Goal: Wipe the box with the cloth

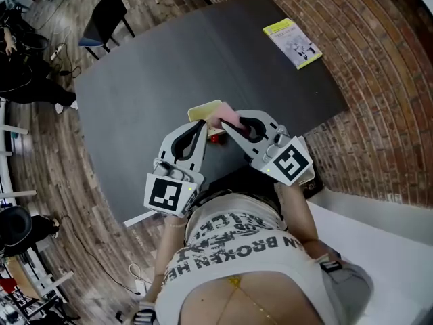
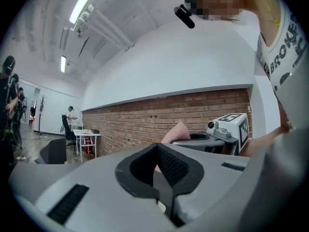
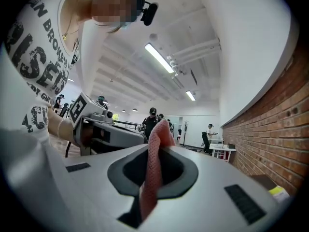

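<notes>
Both grippers are raised level in front of the person's chest, over the near edge of the dark table (image 1: 169, 66), tips almost meeting. My right gripper (image 1: 224, 127) is shut on a pink cloth (image 1: 230, 118); in the right gripper view the cloth (image 3: 150, 178) stands up between the closed jaws of that gripper (image 3: 153, 153). My left gripper (image 1: 201, 127) has its jaws together (image 2: 161, 170). A pale yellow box (image 1: 203, 110) shows just past its tip. I cannot tell whether the box is touched or held. A small red thing (image 1: 215, 138) peeks out under the tips.
A yellow-green booklet (image 1: 292, 42) lies at the table's far right corner. A brick wall (image 1: 379, 80) runs along the right, with a white ledge (image 1: 379, 229) beside the person. A dark chair (image 1: 105, 19) stands beyond the table's left end; people stand farther off.
</notes>
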Available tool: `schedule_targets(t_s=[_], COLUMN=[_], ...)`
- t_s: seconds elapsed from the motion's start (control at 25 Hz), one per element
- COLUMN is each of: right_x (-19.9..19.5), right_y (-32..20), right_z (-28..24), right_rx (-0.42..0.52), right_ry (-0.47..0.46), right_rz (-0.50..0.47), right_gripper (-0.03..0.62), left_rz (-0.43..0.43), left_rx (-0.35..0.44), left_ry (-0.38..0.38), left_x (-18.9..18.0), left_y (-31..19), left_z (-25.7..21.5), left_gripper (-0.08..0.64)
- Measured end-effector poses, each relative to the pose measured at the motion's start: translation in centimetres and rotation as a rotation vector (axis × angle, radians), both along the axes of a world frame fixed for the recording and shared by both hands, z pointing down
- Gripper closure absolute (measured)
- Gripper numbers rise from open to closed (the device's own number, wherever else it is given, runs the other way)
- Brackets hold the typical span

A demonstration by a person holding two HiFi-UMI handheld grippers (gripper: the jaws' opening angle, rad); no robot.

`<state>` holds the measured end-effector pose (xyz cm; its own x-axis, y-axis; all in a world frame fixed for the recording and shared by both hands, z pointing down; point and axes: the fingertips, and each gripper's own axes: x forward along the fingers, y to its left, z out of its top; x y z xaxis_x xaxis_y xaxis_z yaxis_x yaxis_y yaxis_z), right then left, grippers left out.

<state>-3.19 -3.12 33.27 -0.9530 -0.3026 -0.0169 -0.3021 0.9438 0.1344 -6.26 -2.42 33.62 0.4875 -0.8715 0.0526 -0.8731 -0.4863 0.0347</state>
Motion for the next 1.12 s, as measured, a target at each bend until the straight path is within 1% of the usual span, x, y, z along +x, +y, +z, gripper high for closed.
schedule_targets(t_s=[0.36, 0.68, 1.12], right_x=[-0.54, -0.62, -0.68], right_y=[0.06, 0.0, 0.33], right_z=[-0.71, -0.59, -0.26], right_rx=[-0.01, -0.012, -0.014], right_ry=[-0.009, 0.002, 0.023], right_rz=[0.012, 0.012, 0.004], right_gripper=[0.575, 0.575, 0.575], left_rz=[-0.01, -0.021, -0.016], left_rx=[0.0, 0.019, 0.001], left_ry=[-0.003, 0.003, -0.011], left_x=[-0.63, -0.51, -0.22], left_y=[0.08, 0.01, 0.42], left_z=[0.03, -0.22, 0.21], left_gripper=[0.554, 0.554, 0.554])
